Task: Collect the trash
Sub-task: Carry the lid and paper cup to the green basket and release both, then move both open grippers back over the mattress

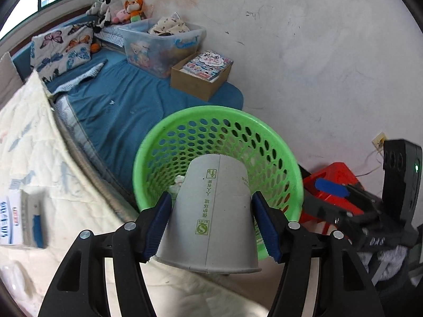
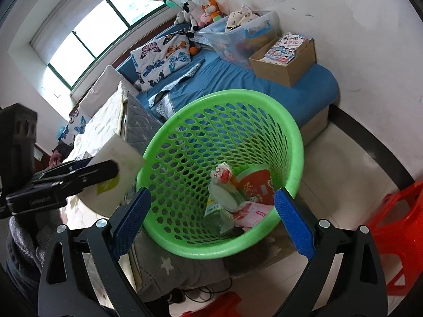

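My left gripper (image 1: 211,227) is shut on a white paper cup (image 1: 211,211), held upside down just in front of the rim of the green perforated basket (image 1: 280,134). In the right wrist view the same cup (image 2: 119,169) and left gripper (image 2: 79,177) hover at the basket's left rim (image 2: 296,142). My right gripper (image 2: 211,211) is open, its blue pads either side of the basket. The basket holds trash: a red wrapper (image 2: 256,185), a pink packet (image 2: 248,212) and a plastic bottle (image 2: 219,211).
A bed with a cream quilt (image 1: 31,158) and blue sheet (image 1: 127,100) lies left. A clear storage bin (image 1: 161,45) and cardboard box (image 1: 201,76) sit on the bed by the wall. A red stool (image 2: 396,232) stands right. A tissue box (image 1: 18,222) lies on the quilt.
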A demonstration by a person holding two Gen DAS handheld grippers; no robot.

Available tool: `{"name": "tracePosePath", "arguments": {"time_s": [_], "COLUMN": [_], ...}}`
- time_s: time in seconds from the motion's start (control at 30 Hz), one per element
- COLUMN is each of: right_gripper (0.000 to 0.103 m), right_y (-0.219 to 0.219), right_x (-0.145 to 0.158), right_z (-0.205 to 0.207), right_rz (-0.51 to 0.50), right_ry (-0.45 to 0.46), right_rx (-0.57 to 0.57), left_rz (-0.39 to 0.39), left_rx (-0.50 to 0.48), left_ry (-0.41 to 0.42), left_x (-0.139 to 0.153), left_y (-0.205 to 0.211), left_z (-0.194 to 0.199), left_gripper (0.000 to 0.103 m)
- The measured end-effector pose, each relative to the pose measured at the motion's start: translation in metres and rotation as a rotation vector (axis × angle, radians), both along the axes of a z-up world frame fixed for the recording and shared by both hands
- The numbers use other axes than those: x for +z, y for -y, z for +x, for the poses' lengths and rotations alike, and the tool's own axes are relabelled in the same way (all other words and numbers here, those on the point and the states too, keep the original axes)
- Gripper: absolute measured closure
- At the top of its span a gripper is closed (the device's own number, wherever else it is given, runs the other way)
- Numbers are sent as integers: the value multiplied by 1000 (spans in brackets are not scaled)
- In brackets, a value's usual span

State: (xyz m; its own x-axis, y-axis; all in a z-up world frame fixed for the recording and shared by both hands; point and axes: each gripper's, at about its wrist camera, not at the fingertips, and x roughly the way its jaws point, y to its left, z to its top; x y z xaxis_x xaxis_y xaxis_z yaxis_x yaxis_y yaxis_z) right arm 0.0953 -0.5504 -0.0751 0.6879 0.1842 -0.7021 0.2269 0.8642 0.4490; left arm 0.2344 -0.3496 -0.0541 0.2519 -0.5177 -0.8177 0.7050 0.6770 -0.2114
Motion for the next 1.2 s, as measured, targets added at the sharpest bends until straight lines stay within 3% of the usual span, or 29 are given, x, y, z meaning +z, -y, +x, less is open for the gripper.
{"name": "tracePosePath", "arguments": {"time_s": [0.1,0.4,0.8,1.2], "right_gripper": [9,9,9,9], "right_y": [2,-5,-43,-107], "right_x": [0,5,29,48], "right_z": [-4,-9,-1,21], "right_rz": [6,3,-24,-47], "right_ry": [6,24,62,91], "right_rx": [-6,3,81,215], "left_rz": [-15,-49,-87,-106], "left_rx": [-4,13,104,304], "left_ry": [-9,30,97,134], "left_x": [-3,12,36,42], "left_y": [3,-23,-106,-214], "left_z": [-1,-8,-41,-64], "left_gripper": [30,30,30,30]}}
